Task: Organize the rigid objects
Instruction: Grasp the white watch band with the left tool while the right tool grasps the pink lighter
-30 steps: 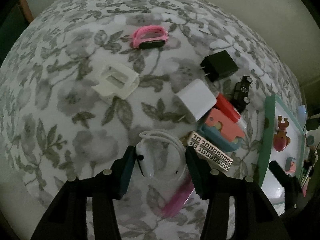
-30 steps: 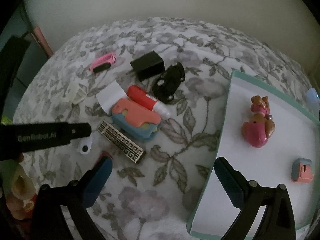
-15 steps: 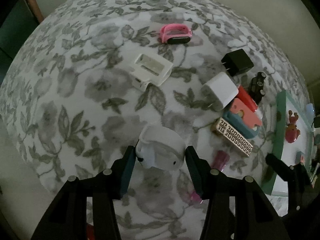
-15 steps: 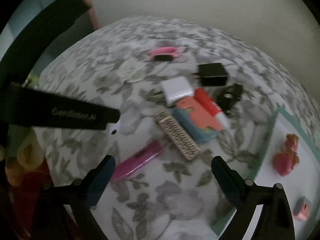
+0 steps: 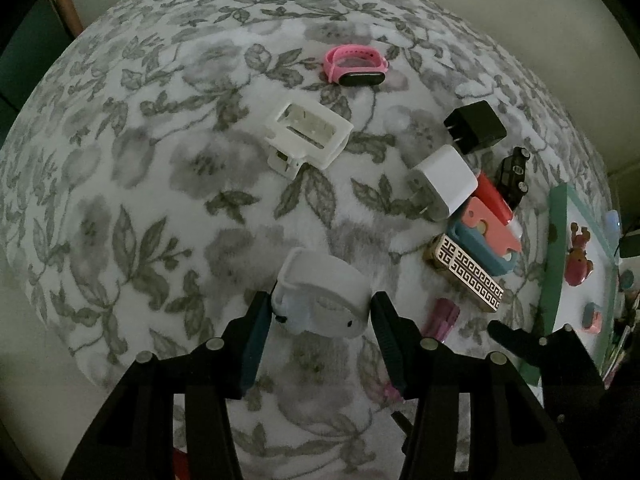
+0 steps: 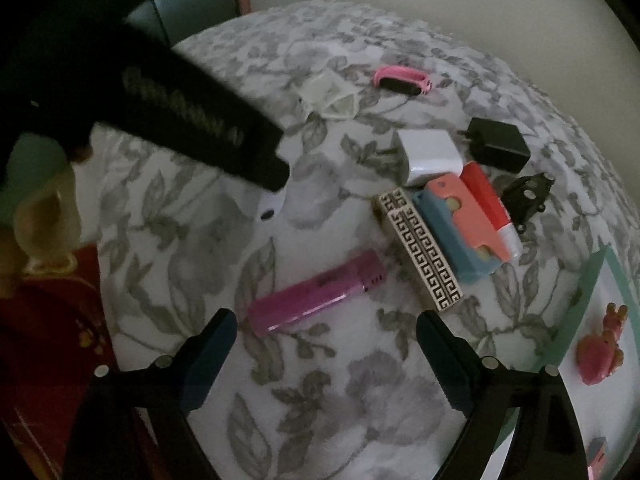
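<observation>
My left gripper [image 5: 320, 316] is shut on a white smartwatch [image 5: 320, 300] and holds it above the floral cloth. My right gripper [image 6: 326, 336] is open and empty, just in front of a pink tube [image 6: 316, 292] lying on the cloth. The left gripper's body [image 6: 192, 116] crosses the upper left of the right wrist view, with the watch's end [image 6: 272, 206] showing under it. Scattered on the cloth are a patterned box [image 6: 420, 256], a white charger [image 5: 444, 184], a black charger [image 5: 476, 126], a pink band [image 5: 354, 66] and a white clip [image 5: 308, 132].
A teal-rimmed white tray [image 6: 592, 292] at the right holds a pink toy [image 6: 600, 356] and a small pink-blue piece [image 5: 592, 316]. A coral-and-blue case [image 6: 460, 224], a red tube [image 6: 488, 204] and a black toy car [image 6: 528, 196] lie together. The cloth's edge drops off at left.
My left gripper has lifted the white watch off the cloth and drawn back. My right gripper has swung left from the tray to the pink tube.
</observation>
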